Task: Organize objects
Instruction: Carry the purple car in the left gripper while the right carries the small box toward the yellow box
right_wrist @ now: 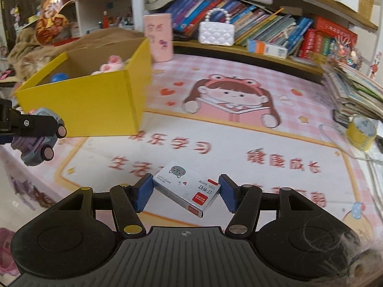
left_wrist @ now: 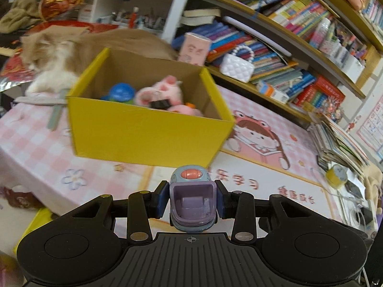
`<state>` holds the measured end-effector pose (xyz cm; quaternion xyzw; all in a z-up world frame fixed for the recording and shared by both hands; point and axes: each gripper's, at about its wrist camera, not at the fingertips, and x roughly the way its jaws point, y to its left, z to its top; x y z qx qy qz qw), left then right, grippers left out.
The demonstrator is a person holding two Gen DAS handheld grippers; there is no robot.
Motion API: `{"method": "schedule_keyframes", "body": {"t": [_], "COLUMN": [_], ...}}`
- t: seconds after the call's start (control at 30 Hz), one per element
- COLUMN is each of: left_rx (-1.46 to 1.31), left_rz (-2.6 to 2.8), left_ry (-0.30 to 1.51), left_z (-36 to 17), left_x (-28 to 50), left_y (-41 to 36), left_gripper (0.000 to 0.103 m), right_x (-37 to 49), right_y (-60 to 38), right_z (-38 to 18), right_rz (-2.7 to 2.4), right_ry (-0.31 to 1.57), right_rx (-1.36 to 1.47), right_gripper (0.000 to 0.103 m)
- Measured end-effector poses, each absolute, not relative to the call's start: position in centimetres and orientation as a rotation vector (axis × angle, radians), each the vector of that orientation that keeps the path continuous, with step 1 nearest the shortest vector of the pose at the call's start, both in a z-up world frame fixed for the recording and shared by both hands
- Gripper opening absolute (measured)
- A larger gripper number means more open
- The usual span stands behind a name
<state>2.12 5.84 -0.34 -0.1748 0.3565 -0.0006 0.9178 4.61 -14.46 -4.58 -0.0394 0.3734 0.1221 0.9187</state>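
My left gripper (left_wrist: 191,201) is shut on a small blue and purple toy car (left_wrist: 191,198), held above the mat just in front of the yellow cardboard box (left_wrist: 148,134). The box holds a pink plush toy (left_wrist: 160,93) and a blue toy (left_wrist: 121,91). In the right wrist view the car (right_wrist: 36,148) hangs in the left gripper at the far left, near the box (right_wrist: 91,100). My right gripper (right_wrist: 183,192) is open around a white staple box (right_wrist: 186,187) that lies on the mat; its pads (right_wrist: 143,192) stand beside the box's ends.
A cat (left_wrist: 55,55) lies behind the yellow box. A pink cup (right_wrist: 158,38), a white handbag (right_wrist: 216,33) and shelves of books (right_wrist: 275,28) stand at the back. A yellow tape roll (right_wrist: 361,131) and a stack of books (right_wrist: 352,91) are at the right.
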Motion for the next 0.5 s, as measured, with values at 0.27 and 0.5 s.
{"method": "schedule_keyframes", "body": {"t": [0.27,0.5], "left_rx": [-0.371,-0.371], "left_rz": [0.073,0.097], "left_ry": [0.698,0.663], "left_z": [0.3,1.1], "left_x": [-0.8,-2.2], "left_y": [10.2,13.2], "left_gripper": [0.038,0.038], "right_x": [3.0,2.4], "right_y": [-9.2,-5.4], "right_z": [-4.8,-4.0], "right_rz": [0.340,0.399], "right_ry": [0.767,0.715], "right_rx": [-0.106,-0.124], "right_gripper": [0.057,0.057]}}
